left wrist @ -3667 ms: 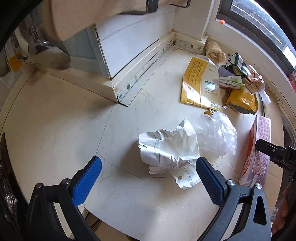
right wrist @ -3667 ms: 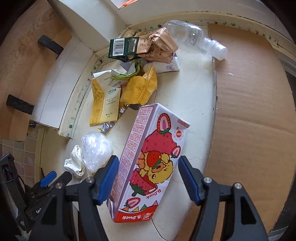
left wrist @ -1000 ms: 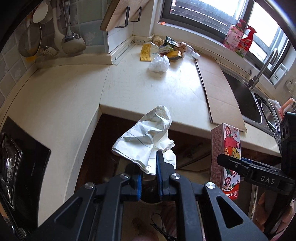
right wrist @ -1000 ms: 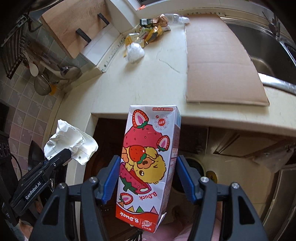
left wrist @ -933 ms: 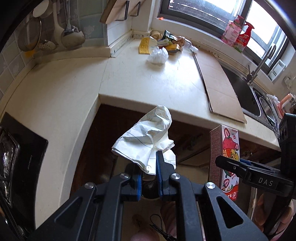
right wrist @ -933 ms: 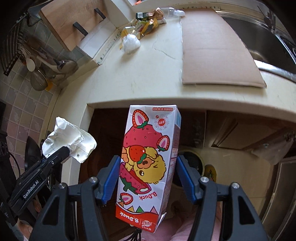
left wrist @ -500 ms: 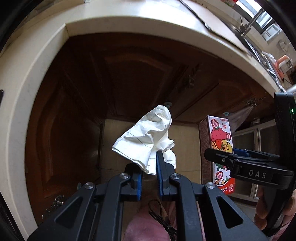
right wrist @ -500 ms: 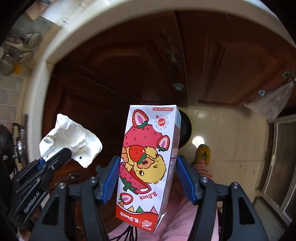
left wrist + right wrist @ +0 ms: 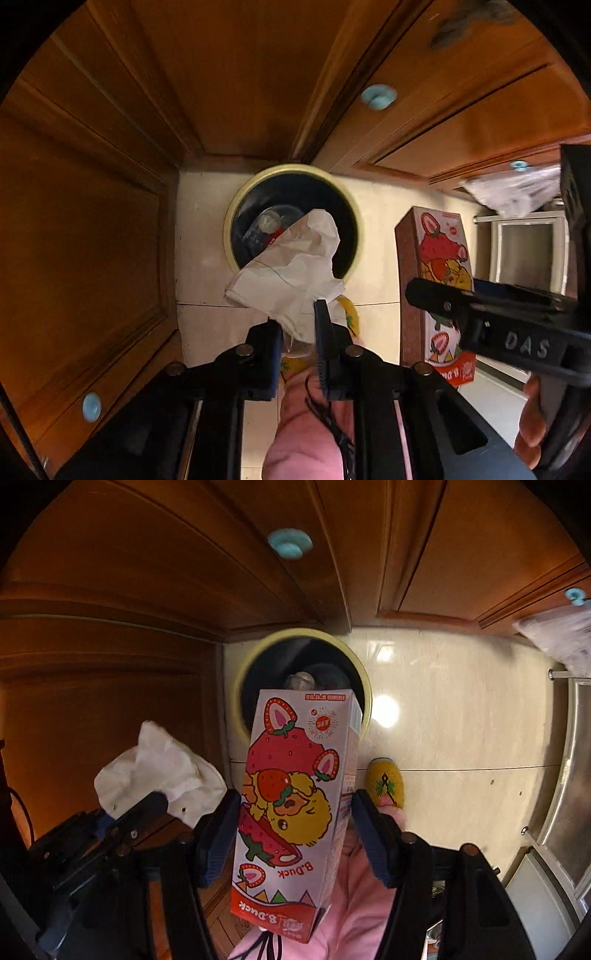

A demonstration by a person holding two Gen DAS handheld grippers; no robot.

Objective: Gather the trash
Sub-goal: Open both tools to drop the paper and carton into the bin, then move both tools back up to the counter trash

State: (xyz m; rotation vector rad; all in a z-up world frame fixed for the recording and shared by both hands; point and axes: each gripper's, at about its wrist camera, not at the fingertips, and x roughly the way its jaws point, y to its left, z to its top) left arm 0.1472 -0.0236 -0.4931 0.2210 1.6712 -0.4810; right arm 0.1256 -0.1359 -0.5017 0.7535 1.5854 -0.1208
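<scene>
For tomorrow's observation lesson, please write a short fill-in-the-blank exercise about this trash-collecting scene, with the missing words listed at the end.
1. The left gripper carries crumpled white ____.
2. The right gripper is clamped on a strawberry-printed B.Duck ____.
3. Below both stands a round trash bin with a ____ rim.
4. The cabinet doors behind the bin are made of ____.

Missing words: paper; carton; yellow; wood

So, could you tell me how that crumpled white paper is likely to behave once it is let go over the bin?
The crumpled paper looks light and floppy, so it may drift. The left gripper is opening above the bin.
</scene>
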